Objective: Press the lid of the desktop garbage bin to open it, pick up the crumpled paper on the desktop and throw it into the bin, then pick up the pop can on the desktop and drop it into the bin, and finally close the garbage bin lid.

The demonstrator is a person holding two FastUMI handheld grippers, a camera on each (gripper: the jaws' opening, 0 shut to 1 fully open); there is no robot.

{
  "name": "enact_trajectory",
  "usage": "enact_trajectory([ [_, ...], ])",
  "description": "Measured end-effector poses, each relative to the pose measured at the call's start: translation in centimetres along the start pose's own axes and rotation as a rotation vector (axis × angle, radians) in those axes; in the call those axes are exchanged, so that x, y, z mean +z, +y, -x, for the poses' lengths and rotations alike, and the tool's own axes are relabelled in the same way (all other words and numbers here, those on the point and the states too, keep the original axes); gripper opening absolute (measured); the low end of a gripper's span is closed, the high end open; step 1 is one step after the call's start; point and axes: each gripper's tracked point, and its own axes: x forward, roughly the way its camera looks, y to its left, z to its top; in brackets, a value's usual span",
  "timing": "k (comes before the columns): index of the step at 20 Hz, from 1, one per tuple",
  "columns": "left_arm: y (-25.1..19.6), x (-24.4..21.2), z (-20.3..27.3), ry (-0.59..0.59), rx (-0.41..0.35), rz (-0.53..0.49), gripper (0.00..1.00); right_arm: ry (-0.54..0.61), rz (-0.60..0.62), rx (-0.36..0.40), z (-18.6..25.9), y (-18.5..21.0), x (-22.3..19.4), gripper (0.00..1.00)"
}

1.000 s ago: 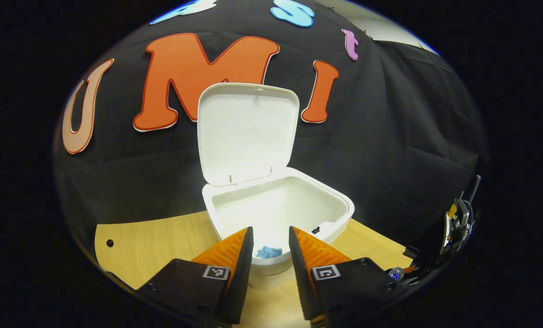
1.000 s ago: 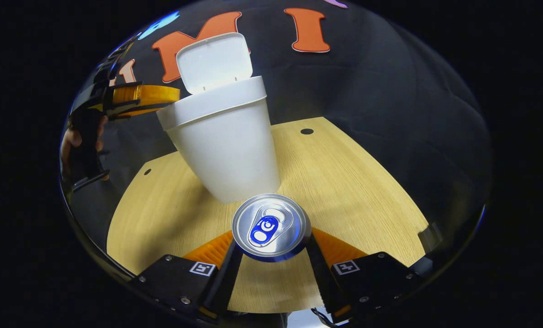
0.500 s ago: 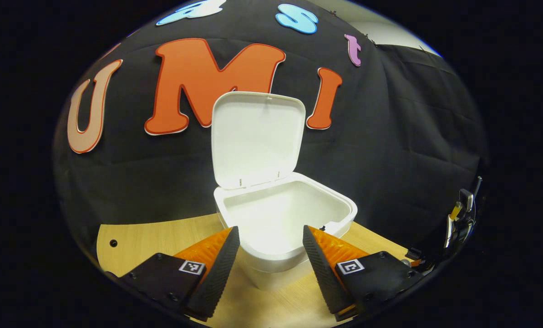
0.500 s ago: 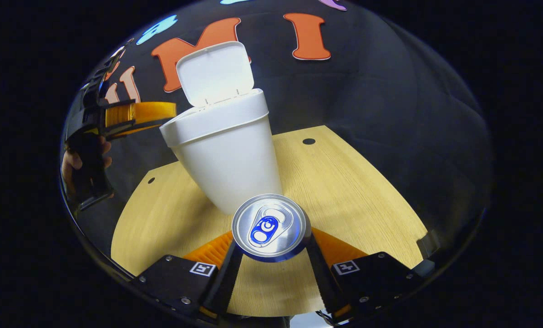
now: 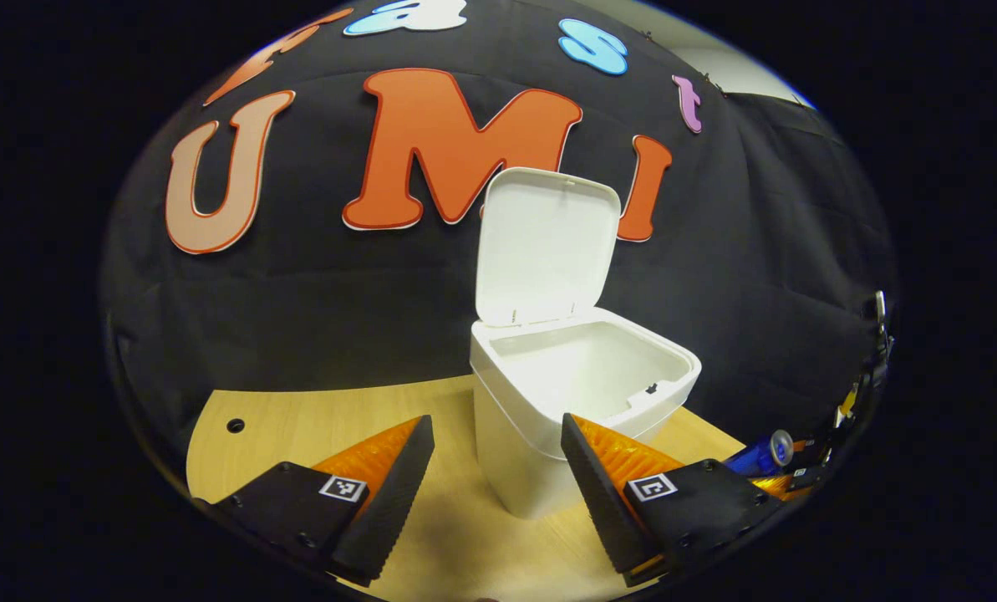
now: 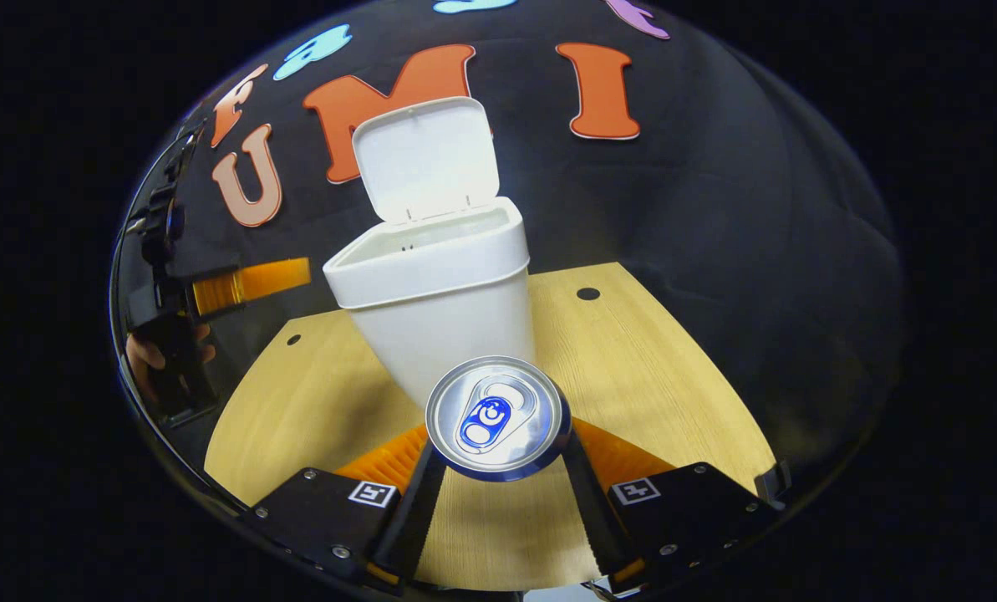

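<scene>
Aluminium round-topped pop can (image 6: 498,415) sits clamped in right jaws; left jaws gape.

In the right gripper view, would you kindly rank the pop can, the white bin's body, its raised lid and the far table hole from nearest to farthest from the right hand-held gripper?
1. Silver-topped blue pop can: clamped between the right hand-held gripper's fingers.
2. White plastic bin body: directly behind the can.
3. Upright white lid: hinged at the bin's back edge.
4. Dark hole in the wooden table: right of the bin; its order against the lid is too close to call.

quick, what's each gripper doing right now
Left gripper: open, holding nothing, beside the open bin.
Right gripper: shut on the pop can.
</scene>
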Motion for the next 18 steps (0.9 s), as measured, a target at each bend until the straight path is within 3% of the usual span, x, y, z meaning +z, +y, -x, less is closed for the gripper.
enact_trajectory([
  [8,3.0,0.2,3.6,-0.056,0.085,0.012,0.97,-0.083,0.066,0.009,2.3,-0.7,5.7,0.79],
  [9,3.5,0.2,3.9,-0.061,0.099,0.016,0.98,-0.093,0.073,0.011,2.4,-0.7,6.3,0.73],
  [10,4.1,0.2,4.4,-0.066,0.117,0.019,0.98,-0.102,0.082,0.018,2.7,-0.7,6.8,0.79],
  [18,8.5,-0.8,7.1,-0.087,0.243,0.079,0.98,-0.141,0.141,0.031,1.7,-0.8,11.5,0.78],
])
